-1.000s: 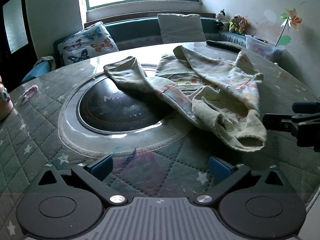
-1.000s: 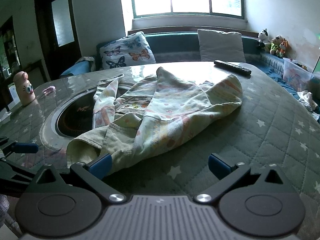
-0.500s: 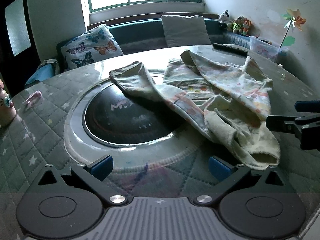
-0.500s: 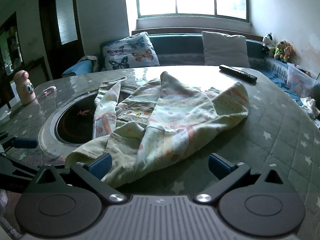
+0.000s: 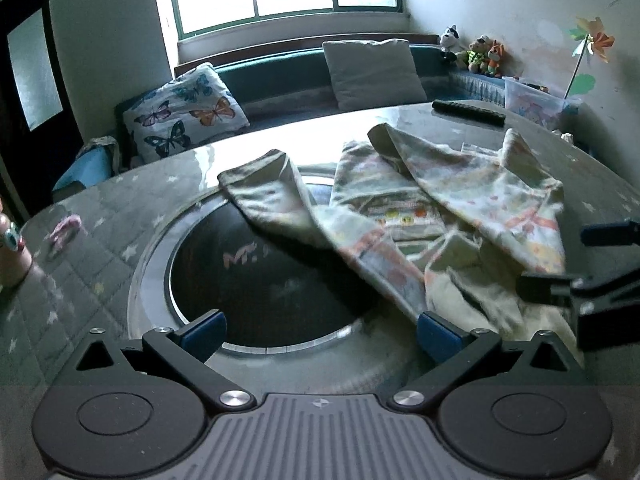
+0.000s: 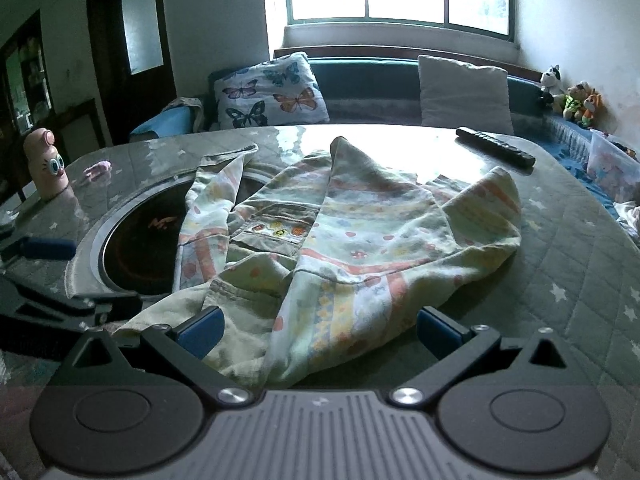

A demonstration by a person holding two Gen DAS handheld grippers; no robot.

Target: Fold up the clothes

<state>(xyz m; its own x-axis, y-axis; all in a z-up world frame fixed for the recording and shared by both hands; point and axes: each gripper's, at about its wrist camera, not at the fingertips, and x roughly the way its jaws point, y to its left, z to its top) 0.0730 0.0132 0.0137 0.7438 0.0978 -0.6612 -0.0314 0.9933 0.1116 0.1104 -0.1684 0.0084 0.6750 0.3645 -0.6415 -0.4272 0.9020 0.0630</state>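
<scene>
The garment [image 6: 344, 240] lies crumpled on the desk [image 6: 580, 280], its near hem hidden behind the right hand-held gripper [image 6: 318, 330], which is wide open and empty. The left hand-held gripper [image 5: 320, 330], equally open and empty, sits over the dark inset disc [image 5: 256, 276]. Only the right view shows the pink bottle [image 6: 46, 164] whole.

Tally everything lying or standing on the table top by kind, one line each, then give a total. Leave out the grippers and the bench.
Garment: 1
Remote control: 1
Pink figurine with cartoon eyes: 1
Small pink item, too blurred to identify: 1
Total: 4
</scene>
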